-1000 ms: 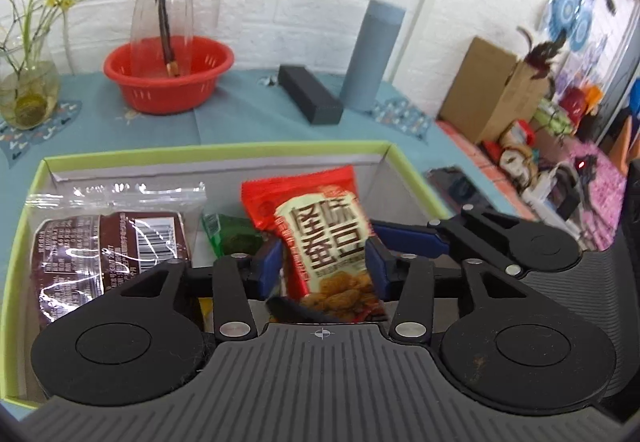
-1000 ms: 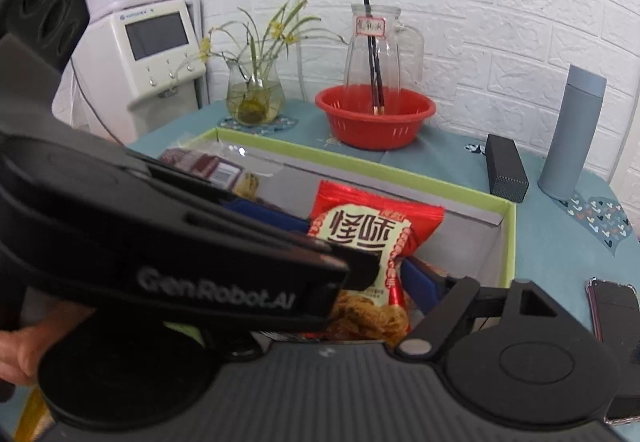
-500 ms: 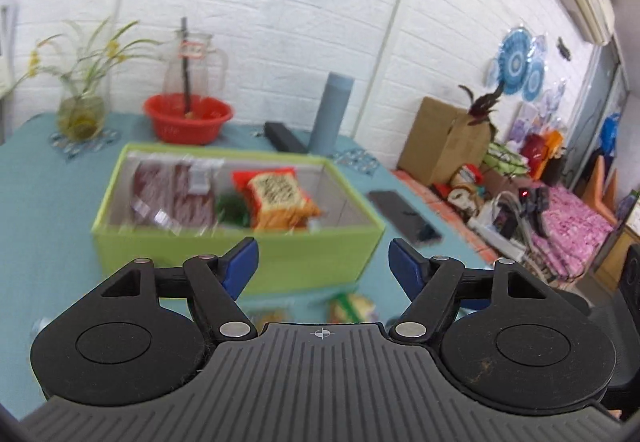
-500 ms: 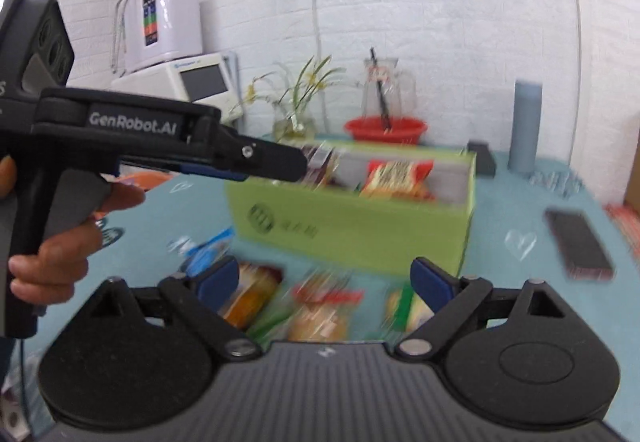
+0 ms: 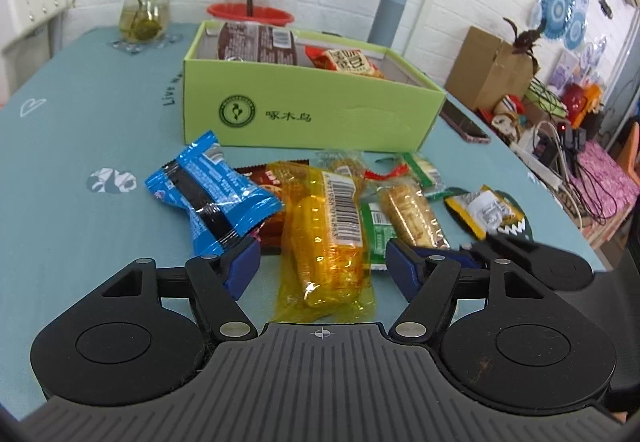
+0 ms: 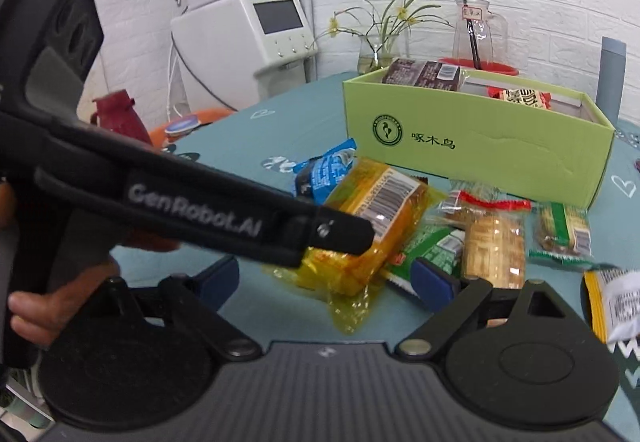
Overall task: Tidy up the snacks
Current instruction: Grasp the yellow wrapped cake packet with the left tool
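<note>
On green box (image 5: 320,114): "啄木鸟"

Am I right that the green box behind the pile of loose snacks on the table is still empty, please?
Not quite: the green box does stand behind the loose snacks, but it is not empty. The left wrist view shows a brown packet and a red packet already inside it.

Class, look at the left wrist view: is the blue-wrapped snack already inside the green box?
No. The blue-wrapped snack lies on the teal table in front of the green box, among the other loose packets.
</note>
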Motion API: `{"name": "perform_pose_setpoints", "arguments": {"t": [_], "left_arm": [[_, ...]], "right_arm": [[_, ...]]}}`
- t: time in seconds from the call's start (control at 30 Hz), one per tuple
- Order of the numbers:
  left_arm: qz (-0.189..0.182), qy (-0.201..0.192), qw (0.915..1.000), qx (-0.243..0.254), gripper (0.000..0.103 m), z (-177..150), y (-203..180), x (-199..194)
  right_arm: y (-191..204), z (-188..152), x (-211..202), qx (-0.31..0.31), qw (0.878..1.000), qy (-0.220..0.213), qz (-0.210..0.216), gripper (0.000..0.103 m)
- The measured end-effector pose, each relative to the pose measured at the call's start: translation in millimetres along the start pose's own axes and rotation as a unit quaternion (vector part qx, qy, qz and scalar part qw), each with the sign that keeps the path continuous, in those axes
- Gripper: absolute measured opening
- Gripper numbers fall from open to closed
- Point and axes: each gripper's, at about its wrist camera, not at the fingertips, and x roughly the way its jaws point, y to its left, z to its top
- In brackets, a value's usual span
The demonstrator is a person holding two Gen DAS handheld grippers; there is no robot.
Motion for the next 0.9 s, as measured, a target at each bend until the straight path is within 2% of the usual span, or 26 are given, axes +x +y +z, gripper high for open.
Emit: {"name": "perform_pose_setpoints", "arguments": {"t": [0.4,0.47,0.6,0.73,0.9], "left_arm": [[-0.021,0.030,0.9985,-0.040,0.048,3.9,26.4,25.7],[-0.030,0.030,0.9979,-0.048,0.044,3.1,30.5,24.9],[-0.029,0.031,0.9972,-0.062,0.042,0.1,33.6,20.2],[-0.028,0.038,0.9966,-0.068,0.036,-6.9,29.9,13.2],[-0.020,0.045,0.9967,-0.065,0.035,-22.1,20.1,4.1]], "right_arm": [[2.1,14.8,34.1,-0.026,0.999,0.022,-0.007,0.092],[4.7,15.4,35.5,-0.028,0.999,0.023,-0.008,0.092],[10.9,13.6,33.5,-0.031,0.999,0.027,-0.012,0.092],[16.8,8.0,25.5,-0.030,0.999,0.029,-0.012,0.092],[25.9,-4.4,13.0,-0.032,0.999,0.032,-0.020,0.092]]}}
